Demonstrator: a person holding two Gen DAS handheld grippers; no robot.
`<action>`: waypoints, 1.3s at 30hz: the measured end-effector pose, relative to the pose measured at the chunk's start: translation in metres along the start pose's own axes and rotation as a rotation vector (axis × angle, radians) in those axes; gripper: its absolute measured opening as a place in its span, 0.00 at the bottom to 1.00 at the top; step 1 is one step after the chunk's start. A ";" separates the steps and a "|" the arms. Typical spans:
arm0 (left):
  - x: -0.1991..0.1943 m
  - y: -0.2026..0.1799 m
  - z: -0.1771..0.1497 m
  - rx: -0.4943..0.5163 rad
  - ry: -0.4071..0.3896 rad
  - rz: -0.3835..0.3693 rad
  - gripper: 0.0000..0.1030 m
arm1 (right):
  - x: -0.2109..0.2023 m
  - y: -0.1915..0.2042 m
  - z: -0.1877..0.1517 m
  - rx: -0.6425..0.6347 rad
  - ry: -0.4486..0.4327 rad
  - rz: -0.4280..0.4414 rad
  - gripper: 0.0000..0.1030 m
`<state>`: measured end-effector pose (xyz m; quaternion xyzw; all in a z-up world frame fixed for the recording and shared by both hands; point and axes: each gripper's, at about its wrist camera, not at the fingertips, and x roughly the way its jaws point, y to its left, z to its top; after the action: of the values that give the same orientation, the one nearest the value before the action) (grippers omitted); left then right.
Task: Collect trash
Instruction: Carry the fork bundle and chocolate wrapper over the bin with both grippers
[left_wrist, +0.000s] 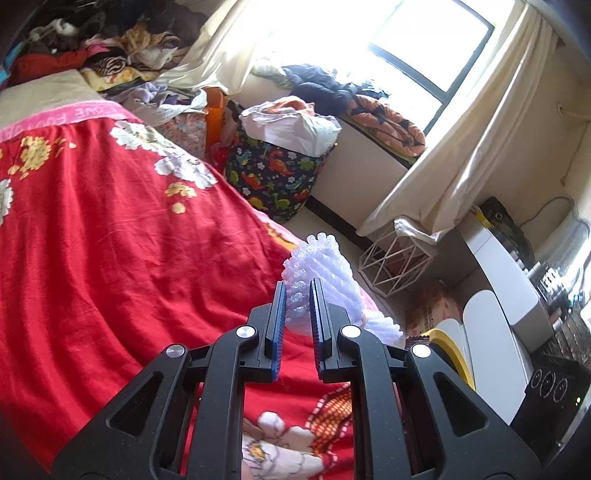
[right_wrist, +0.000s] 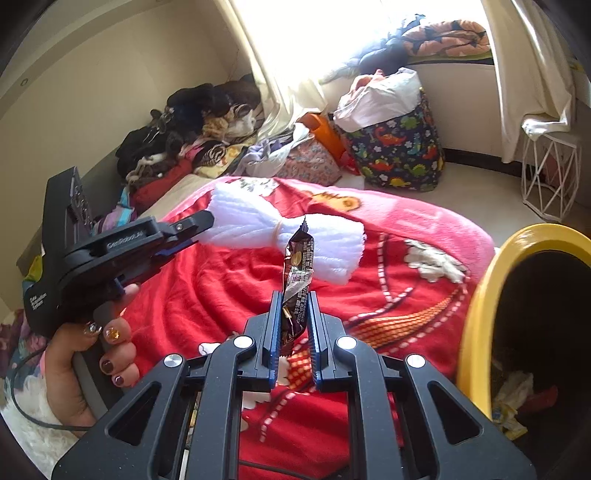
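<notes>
The left gripper (left_wrist: 298, 306) holds a white foam net (left_wrist: 321, 273) above the red blanket (left_wrist: 129, 240) on the bed, its fingers (left_wrist: 279, 314) pinching the near end of the net while the rest fans out beyond the tips. The right gripper (right_wrist: 292, 321) pinches a dark snack wrapper (right_wrist: 298, 280) that stands upright between its fingers (right_wrist: 275, 325), just left of the yellow-rimmed bin (right_wrist: 476, 314), with the foam net (right_wrist: 258, 221) hanging farther off over the blanket (right_wrist: 221, 288).
</notes>
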<state>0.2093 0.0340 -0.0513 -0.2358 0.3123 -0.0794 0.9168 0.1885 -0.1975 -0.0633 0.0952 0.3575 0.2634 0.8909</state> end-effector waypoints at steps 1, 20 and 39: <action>-0.001 -0.003 -0.001 0.003 0.001 -0.003 0.08 | -0.004 -0.002 -0.001 0.003 -0.005 -0.003 0.13; 0.003 -0.067 -0.020 0.100 0.036 -0.072 0.08 | -0.057 -0.054 -0.004 0.089 -0.072 -0.069 0.13; 0.013 -0.127 -0.043 0.245 0.077 -0.120 0.08 | -0.101 -0.110 -0.012 0.197 -0.137 -0.161 0.13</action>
<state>0.1930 -0.0973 -0.0272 -0.1373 0.3204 -0.1808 0.9197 0.1629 -0.3447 -0.0516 0.1711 0.3264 0.1478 0.9178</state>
